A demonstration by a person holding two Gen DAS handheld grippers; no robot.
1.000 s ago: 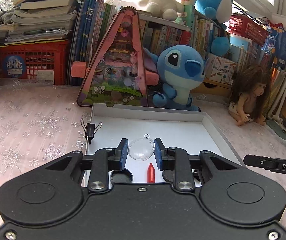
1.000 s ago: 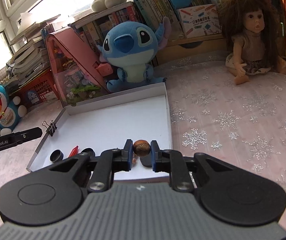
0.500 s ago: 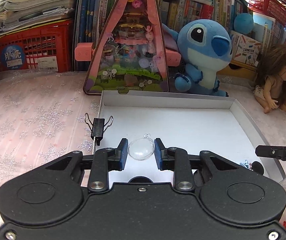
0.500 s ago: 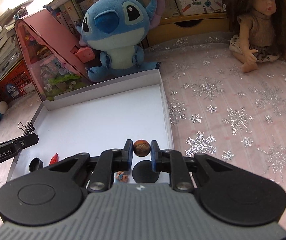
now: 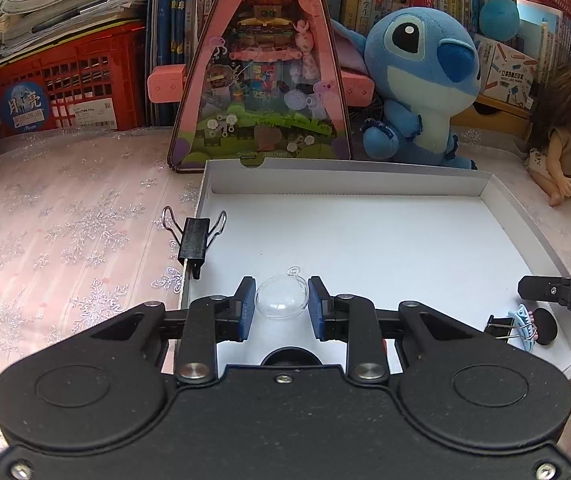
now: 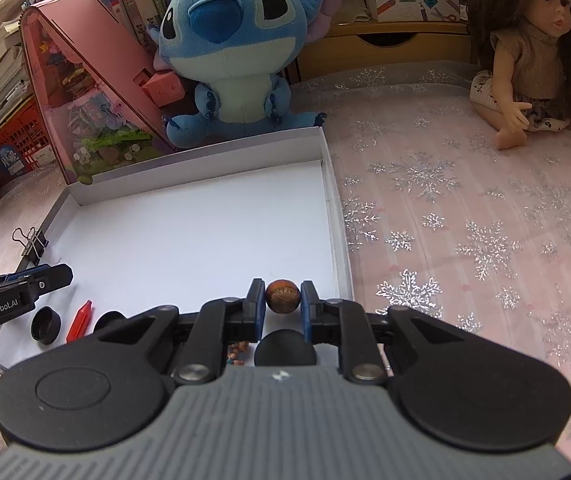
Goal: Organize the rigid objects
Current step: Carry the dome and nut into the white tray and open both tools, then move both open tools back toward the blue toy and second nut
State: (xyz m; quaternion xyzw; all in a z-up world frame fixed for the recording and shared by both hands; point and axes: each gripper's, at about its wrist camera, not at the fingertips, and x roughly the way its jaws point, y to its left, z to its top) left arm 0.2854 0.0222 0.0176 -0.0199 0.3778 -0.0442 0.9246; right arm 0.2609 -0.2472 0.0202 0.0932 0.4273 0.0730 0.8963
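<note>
My left gripper (image 5: 281,300) is shut on a clear plastic ball (image 5: 281,298) with a small loop on top, held over the near left part of the white box lid (image 5: 345,178). My right gripper (image 6: 282,298) is shut on a brown acorn-like nut (image 6: 282,296), above the lid's (image 6: 189,154) near right corner. On the lid floor lie a red bottle-shaped piece (image 6: 79,320), a black cap (image 6: 45,324), a black disc (image 6: 285,348) and a tiny figure (image 6: 236,352). A black binder clip (image 5: 194,240) grips the lid's left rim.
A blue plush (image 5: 421,84) and a pink triangular toy house (image 5: 261,68) stand right behind the lid. A doll (image 6: 533,52) sits at the right on the snowflake cloth (image 6: 465,220). A blue clip (image 5: 519,326) and a black disc (image 5: 544,330) lie in the lid's right corner.
Both grippers have moved forward and lower over the lid, each still holding its object. The red piece has slipped out of the left wrist view, under the gripper body.
</note>
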